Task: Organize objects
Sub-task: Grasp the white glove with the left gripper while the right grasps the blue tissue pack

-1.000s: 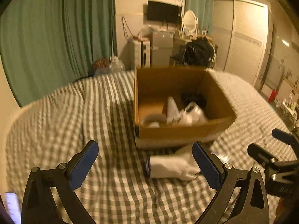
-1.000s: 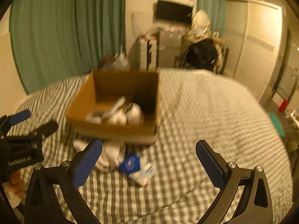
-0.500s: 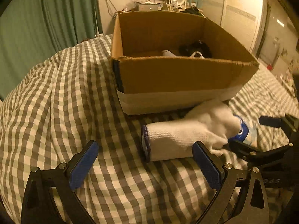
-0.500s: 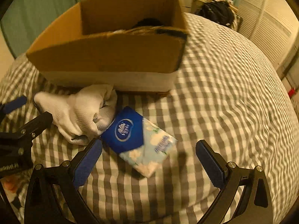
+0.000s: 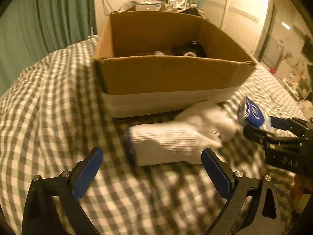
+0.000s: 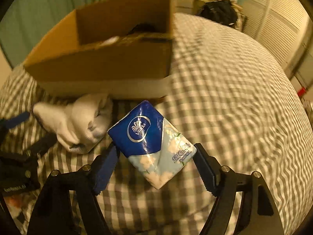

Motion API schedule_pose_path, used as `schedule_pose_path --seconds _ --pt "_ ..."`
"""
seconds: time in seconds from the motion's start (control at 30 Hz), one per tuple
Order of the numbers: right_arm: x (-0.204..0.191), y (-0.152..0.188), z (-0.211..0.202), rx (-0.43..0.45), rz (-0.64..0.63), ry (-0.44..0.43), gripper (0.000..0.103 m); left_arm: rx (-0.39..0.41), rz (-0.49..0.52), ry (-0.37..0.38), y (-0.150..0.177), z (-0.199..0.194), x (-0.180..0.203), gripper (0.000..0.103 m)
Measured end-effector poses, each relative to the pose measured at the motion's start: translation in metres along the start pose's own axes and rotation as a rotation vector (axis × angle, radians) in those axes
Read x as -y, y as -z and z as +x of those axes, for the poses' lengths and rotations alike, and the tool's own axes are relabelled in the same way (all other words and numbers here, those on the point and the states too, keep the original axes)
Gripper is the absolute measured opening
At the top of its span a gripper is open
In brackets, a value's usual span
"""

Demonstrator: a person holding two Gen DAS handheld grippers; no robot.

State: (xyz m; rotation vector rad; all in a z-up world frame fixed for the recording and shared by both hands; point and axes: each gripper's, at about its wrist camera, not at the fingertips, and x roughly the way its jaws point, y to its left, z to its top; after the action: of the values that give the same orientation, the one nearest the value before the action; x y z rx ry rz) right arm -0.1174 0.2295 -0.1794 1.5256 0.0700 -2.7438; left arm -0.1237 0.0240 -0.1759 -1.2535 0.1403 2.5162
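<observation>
- The cardboard box [image 5: 168, 74] hides most of its contents behind its near wall — only a dark heap [image 5: 190, 49] and a white scrap show, unidentifiable
- White sock [image 6: 78, 121] at ten o'clock is motion-blurred in the right wrist view
- Tissue pack [image 5: 252, 115] at three o'clock in the left wrist view — partly hidden by the right gripper [image 5: 260, 128]
</observation>
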Motion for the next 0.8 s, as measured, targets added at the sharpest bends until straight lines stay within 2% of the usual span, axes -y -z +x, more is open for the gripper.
schedule_pose_path --seconds 0.2,0.37,0.5,0.7,0.8 --pt "0.009 0.004 -0.002 0.006 0.028 -0.008 0.073 -0.011 0.053 0.033 -0.009 0.017 0.026 0.103" --pt "0.011 0.001 -0.002 0.005 0.048 0.022 0.071 -0.034 0.022 0.072 -0.012 0.036 0.029 0.103" --pt "0.023 0.0 0.0 0.0 0.086 -0.002 0.07 -0.029 0.077 0.049 -0.011 0.044 0.037 0.102" --pt "0.023 0.004 -0.003 0.009 0.103 -0.002 0.07 -0.044 0.077 0.049 -0.01 0.049 0.039 0.093" --pt "0.022 0.002 -0.003 0.009 0.098 0.001 0.07 -0.041 0.067 0.059 -0.01 0.045 0.04 0.084"
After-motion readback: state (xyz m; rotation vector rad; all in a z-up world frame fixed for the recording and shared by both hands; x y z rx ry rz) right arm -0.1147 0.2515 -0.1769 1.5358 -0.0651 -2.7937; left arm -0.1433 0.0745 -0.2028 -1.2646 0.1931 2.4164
